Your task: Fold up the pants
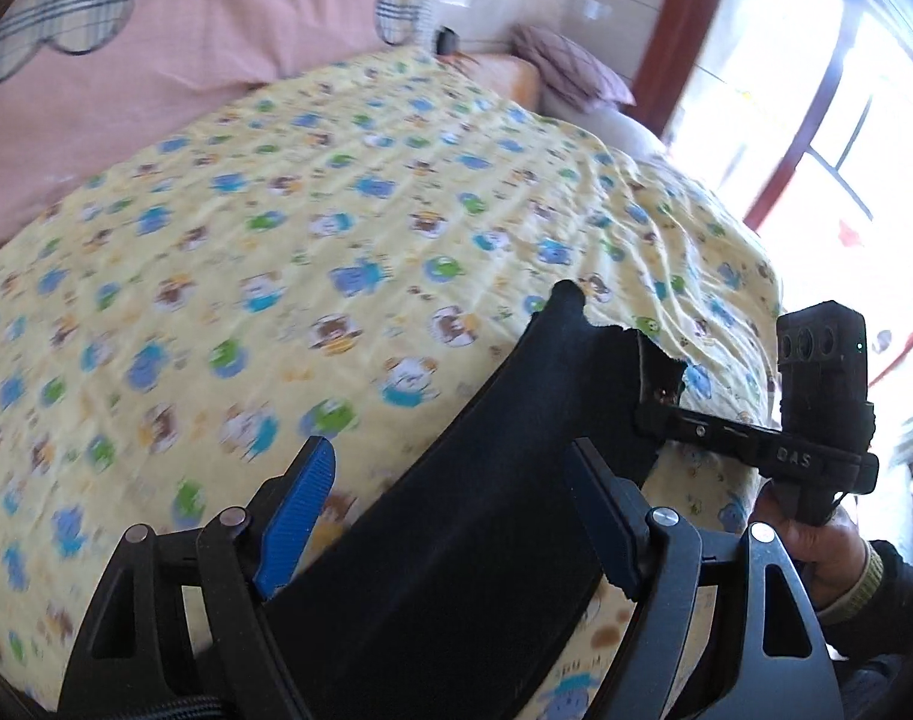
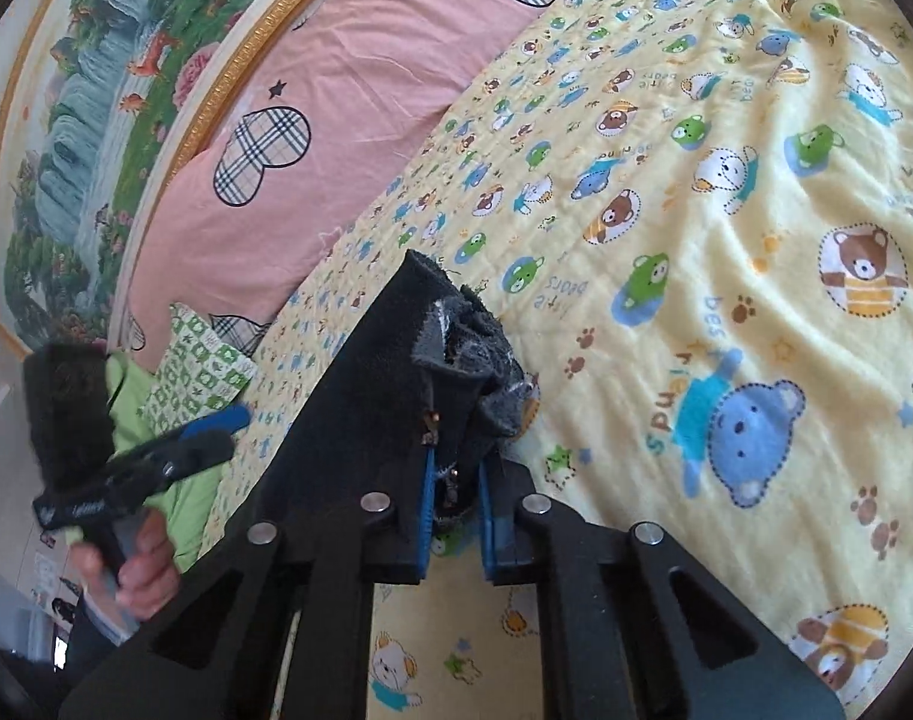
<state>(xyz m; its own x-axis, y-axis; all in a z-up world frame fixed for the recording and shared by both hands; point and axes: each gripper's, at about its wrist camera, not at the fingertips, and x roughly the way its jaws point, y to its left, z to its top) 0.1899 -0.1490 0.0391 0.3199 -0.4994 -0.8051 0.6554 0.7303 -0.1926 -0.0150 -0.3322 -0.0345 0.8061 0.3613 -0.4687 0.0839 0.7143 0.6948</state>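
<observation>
Right gripper (image 2: 456, 516) has its jaws clamped tight on a bunched bit of the pants (image 2: 396, 372) — dark fabric w/ a zipper showing, held up over the bed (image 2: 726, 210). Left gripper (image 1: 450, 516) jaws are wide open; the pants (image 1: 486, 480) run as a dark band between them, pads not pressing it. Pink pillow (image 2: 348, 90) at the far side of the bed.
</observation>
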